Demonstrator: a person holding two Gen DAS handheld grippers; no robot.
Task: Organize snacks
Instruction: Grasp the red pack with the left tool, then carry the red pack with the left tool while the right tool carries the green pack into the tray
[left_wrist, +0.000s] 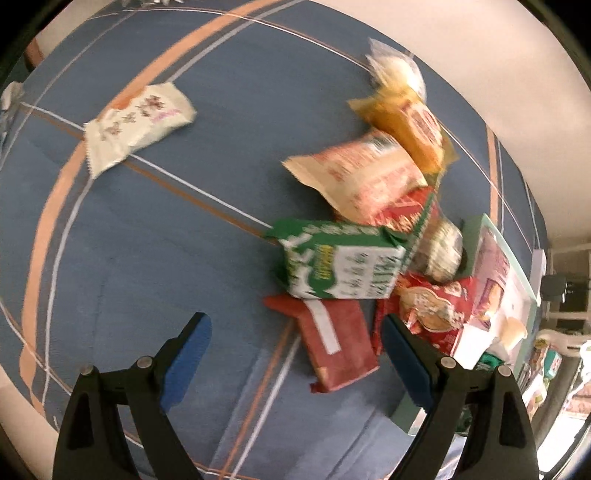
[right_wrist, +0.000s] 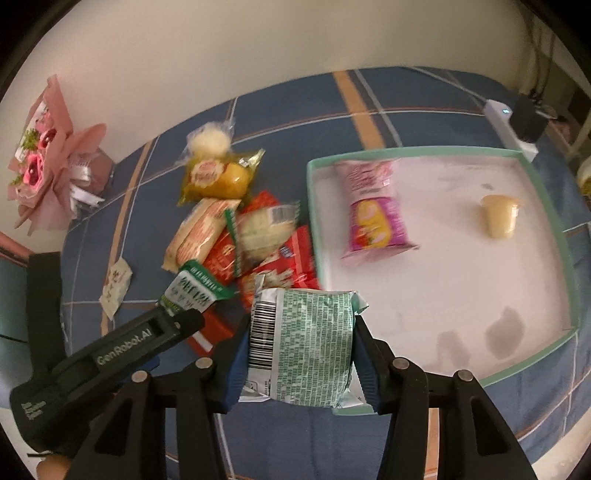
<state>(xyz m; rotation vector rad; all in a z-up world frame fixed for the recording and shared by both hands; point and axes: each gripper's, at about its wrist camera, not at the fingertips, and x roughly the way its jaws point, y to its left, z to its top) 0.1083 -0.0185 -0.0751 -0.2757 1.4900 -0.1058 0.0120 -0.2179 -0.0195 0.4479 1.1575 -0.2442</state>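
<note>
With the tray (right_wrist: 554, 236) taken as the landmark, the scene is read from left to right; farthest from it, a white packet (left_wrist: 138, 125) is seen lying alone on the blue cloth (left_wrist: 147, 258), well apart from everything else. Nearer the tray, the pile of snacks (right_wrist: 236, 229) is heaped just beside its left wall — a yellow bag (right_wrist: 218, 179) at the far end, a green-and-white packet (left_wrist: 340, 266) and a red packet (left_wrist: 336, 339) at the near end. The left gripper (left_wrist: 295, 354) is held over the cloth beside that near end, its jaws wide apart and nothing between them.

The right gripper (right_wrist: 299, 350) is closed on a green printed packet (right_wrist: 306, 343), which is pinched by its two sides between the blue pads (right_wrist: 236, 365) and carried just above the tray's near left corner. Inside the tray, a pink bag (right_wrist: 373, 206) lies near the left wall and a small pudding cup (right_wrist: 500, 216) sits toward the right, the two well apart.

The step in hand is judged to be the placing of the green packet in the tray; it would best be carried fully over the rim before being lowered, so that no edge is caught on the wall. A bare patch between the pink bag and the cup should be chosen — the packet laid flat, and the jaws opened only once it rests on the floor of the tray; the soft wrapper could slip if the grip is eased early.
</note>
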